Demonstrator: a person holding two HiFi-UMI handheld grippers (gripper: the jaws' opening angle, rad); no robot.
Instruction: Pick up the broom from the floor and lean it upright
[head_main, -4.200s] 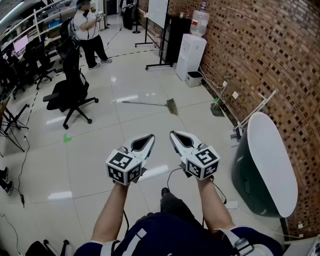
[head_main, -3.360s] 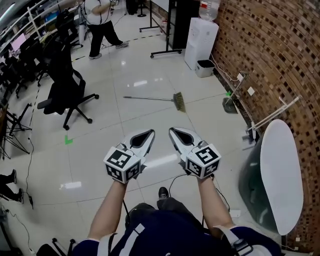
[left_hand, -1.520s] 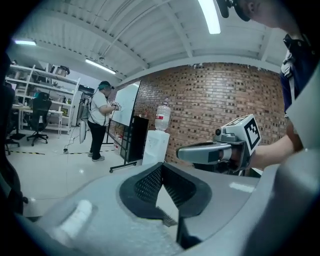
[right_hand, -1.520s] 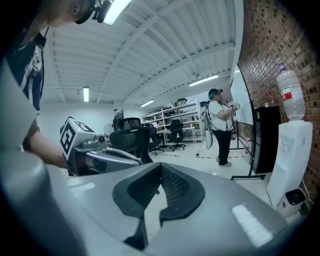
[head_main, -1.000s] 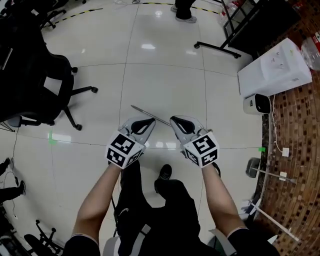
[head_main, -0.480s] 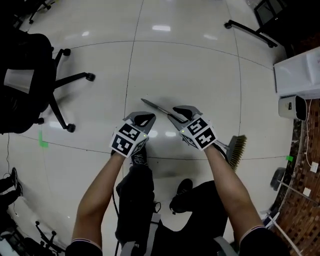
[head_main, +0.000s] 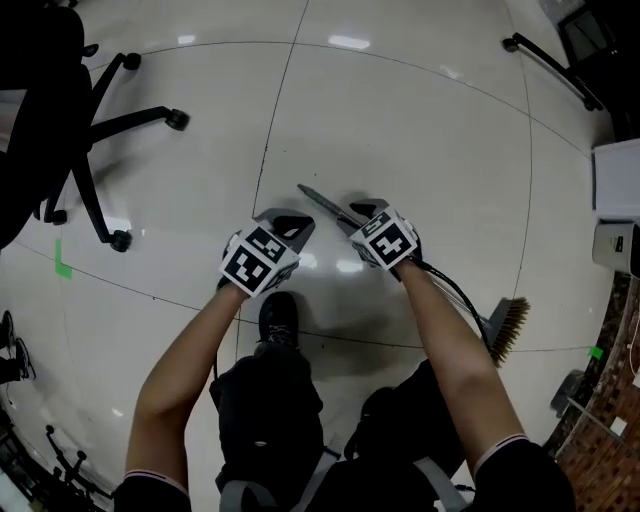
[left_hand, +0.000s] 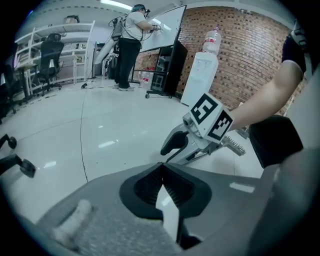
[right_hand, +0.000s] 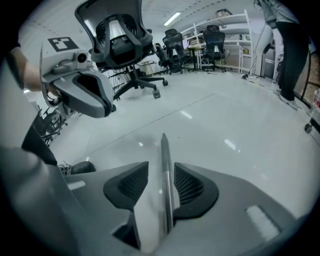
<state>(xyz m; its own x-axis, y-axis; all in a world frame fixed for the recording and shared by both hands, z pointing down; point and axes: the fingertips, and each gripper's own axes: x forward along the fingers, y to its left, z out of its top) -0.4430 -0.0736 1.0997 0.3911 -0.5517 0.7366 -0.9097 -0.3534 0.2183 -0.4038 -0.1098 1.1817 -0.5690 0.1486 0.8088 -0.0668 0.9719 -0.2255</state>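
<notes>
The broom (head_main: 507, 326) lies flat on the floor (head_main: 400, 100). From the head view I see only its two ends: the handle (head_main: 318, 197) tip pokes out ahead of my right gripper (head_main: 364, 209), and the bristles (head_main: 511, 322) fan out beside my right arm. The stretch between is hidden under that arm.

The right gripper view fills in the rest. The jaws stand apart, having just been opening, and the handle (right_hand: 164, 165) runs between them. It sits close to the right-hand pad and well clear of the other, so nothing is clamped.

My left gripper (head_main: 287, 222) hovers just left of the handle. Its own view shows its tips (left_hand: 161, 168) together with nothing between them. That view also catches the right gripper (left_hand: 176, 144) side-on, low over the floor, with the bristles (left_hand: 235, 145) behind it. Farther back a person (left_hand: 129, 42) stands at a whiteboard (left_hand: 162, 27).

A chair (head_main: 70, 120) stands off to the left.
</notes>
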